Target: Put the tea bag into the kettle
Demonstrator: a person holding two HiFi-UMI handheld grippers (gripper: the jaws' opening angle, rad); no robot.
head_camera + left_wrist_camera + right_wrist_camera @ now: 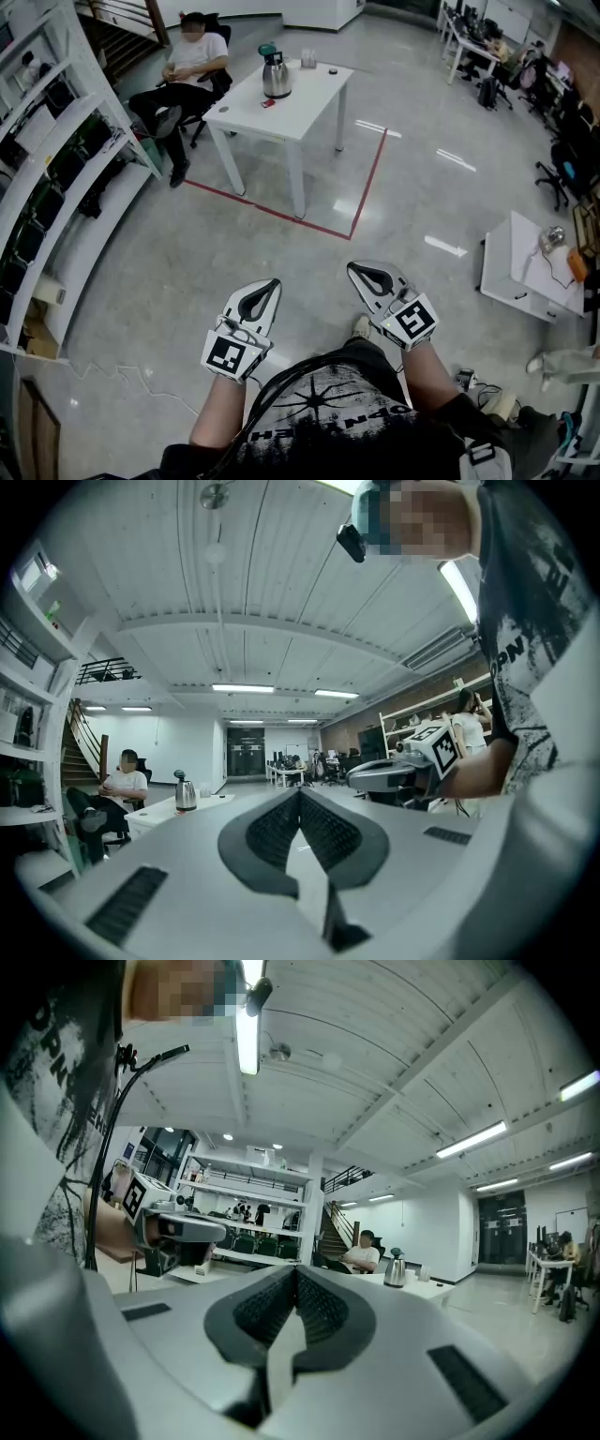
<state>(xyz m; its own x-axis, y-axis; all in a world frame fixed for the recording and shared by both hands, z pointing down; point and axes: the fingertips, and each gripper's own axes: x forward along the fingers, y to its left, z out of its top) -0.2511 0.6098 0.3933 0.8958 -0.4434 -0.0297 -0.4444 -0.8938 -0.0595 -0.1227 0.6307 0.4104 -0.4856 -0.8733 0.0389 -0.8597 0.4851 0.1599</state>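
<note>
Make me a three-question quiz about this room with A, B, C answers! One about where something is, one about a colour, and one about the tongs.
1. Where does the kettle stand?
A on the white table; B on the floor; C on a shelf.
2. What colour is the line on the floor by the table?
A blue; B red; C yellow.
3. How are the left tongs and right tongs?
A holding the kettle; B wide open; C both shut and empty.

Answers:
1 A: the head view shows it on the tabletop.
2 B: the stripe is red against the grey floor.
3 C: each gripper view shows them closed with nothing between.
</note>
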